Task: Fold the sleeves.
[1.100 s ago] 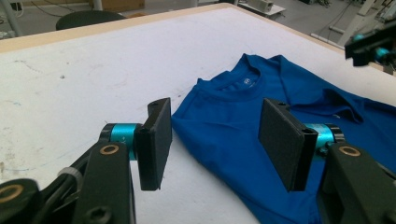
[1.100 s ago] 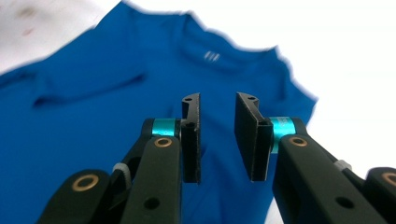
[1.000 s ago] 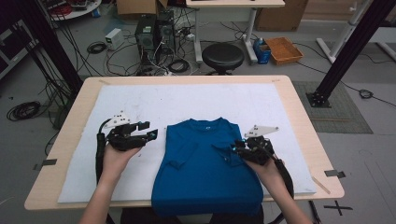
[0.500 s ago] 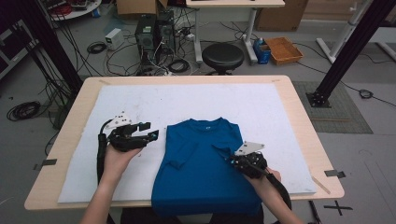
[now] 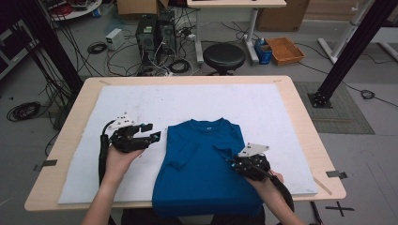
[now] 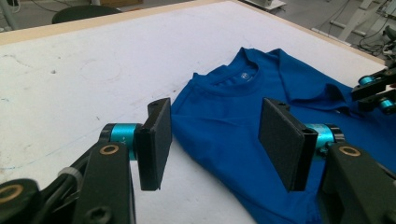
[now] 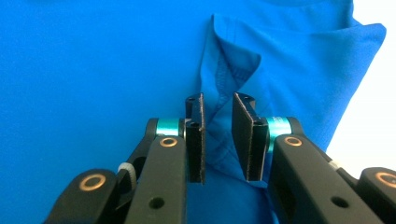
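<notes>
White matting covers the table [image 5: 300, 108]; a blue T-shirt [image 5: 202, 173] lies at its near edge. My right hand-held gripper [image 7: 218, 140] straddles a sleeve fold, jaws narrowly apart; my left hand-held gripper [image 6: 212, 140] hovers spread wide beside it.

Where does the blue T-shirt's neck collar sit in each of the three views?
High view: collar at centre, the shirt's far end.
Left gripper view: upper centre, beyond the open jaws.
Right gripper view: cannot be made out.
Shared landmark: the folded right sleeve.
</notes>
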`<state>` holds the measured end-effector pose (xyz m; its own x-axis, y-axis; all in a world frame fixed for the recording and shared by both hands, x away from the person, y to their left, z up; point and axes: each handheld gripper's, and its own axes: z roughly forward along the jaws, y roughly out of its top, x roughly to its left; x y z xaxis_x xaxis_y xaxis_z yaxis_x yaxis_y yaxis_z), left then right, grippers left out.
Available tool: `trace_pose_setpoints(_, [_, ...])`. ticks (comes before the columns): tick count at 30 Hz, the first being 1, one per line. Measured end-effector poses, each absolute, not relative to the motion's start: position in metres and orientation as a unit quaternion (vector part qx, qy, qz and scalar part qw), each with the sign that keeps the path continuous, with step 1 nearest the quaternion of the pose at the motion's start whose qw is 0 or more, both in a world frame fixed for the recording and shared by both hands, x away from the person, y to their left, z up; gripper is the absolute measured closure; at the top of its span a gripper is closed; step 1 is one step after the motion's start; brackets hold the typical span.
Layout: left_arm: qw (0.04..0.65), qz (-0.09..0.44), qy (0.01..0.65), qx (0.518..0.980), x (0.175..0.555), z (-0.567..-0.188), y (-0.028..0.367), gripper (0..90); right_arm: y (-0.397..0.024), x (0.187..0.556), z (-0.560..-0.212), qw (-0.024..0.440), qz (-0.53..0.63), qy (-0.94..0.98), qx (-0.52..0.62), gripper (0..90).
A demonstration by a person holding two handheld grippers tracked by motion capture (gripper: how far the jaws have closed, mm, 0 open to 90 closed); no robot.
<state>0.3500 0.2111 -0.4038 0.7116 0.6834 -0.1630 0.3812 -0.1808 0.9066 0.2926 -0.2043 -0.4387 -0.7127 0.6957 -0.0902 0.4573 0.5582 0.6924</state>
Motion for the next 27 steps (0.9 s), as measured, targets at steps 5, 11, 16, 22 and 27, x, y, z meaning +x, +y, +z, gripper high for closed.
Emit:
trace_pose_setpoints(5, [0.534, 0.141, 0.354, 0.755, 0.351, -0.405, 0.212, 44.5, -0.203, 0.292, -0.440, 0.184, 0.326, 0.867, 0.329, 87.6])
trace_pose_setpoints(11, [0.534, 0.141, 0.355, 0.754, 0.350, -0.404, 0.212, 44.5, -0.208, 0.282, -0.432, 0.173, 0.347, 0.863, 0.324, 87.9])
trace_pose_setpoints(16, [0.535, 0.142, 0.354, 0.754, 0.351, -0.405, 0.212, 44.0, -0.212, 0.273, -0.434, 0.157, 0.342, 0.873, 0.309, 87.8])
trace_pose_setpoints(22, [0.535, 0.150, 0.349, 0.754, 0.350, -0.404, 0.211, 42.5, -0.222, 0.275, -0.429, 0.156, 0.362, 0.865, 0.312, 73.6])
trace_pose_setpoints(27, [0.535, 0.164, 0.333, 0.759, 0.349, -0.402, 0.210, 41.2, -0.237, 0.293, -0.407, 0.165, 0.411, 0.833, 0.332, 63.3])
